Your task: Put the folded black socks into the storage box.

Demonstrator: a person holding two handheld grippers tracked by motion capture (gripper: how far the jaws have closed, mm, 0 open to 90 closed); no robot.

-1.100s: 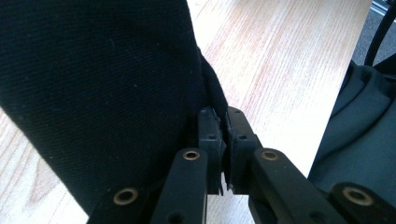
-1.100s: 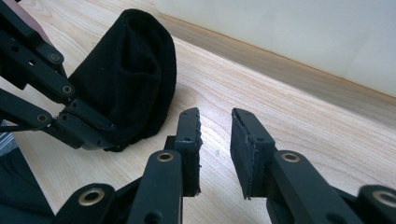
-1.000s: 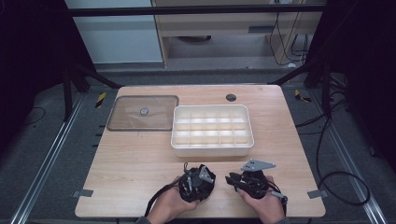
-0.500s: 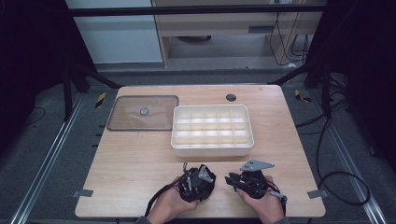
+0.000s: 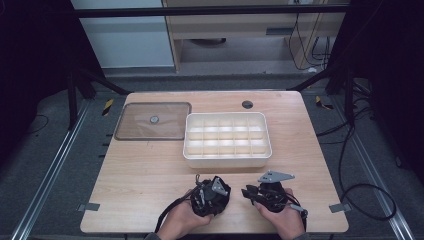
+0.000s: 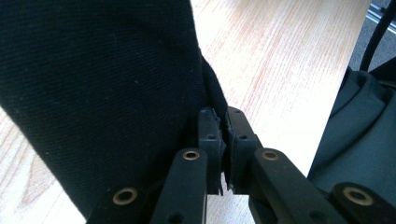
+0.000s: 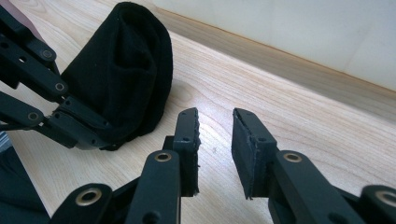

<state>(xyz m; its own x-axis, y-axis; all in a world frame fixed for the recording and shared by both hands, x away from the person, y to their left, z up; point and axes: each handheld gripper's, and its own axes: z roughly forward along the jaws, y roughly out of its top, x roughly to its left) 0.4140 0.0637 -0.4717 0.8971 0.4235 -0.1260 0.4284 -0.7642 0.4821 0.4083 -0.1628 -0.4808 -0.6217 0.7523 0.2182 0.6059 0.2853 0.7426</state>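
The table carries a white compartment tray at its middle and a clear lid lying flat at the tray's 9 o'clock. Both hands sit near the table's front edge, at the tray's 6 o'clock.

The black cloth is the thing in hand. The left gripper is clenched on a fold of it — in its own view the jaws pinch the fabric edge while the rest drapes up and to the left. From the right gripper, the cloth lies at about 10 o'clock, close by but not touching, its long axis standing roughly upright off the wood. That gripper is released, jaws parted over bare table — so it is the free one, and my guess is it swings left to take the cloth's hanging side.

Against the earlier frames nothing has shifted: hands, tray and lid keep their places.
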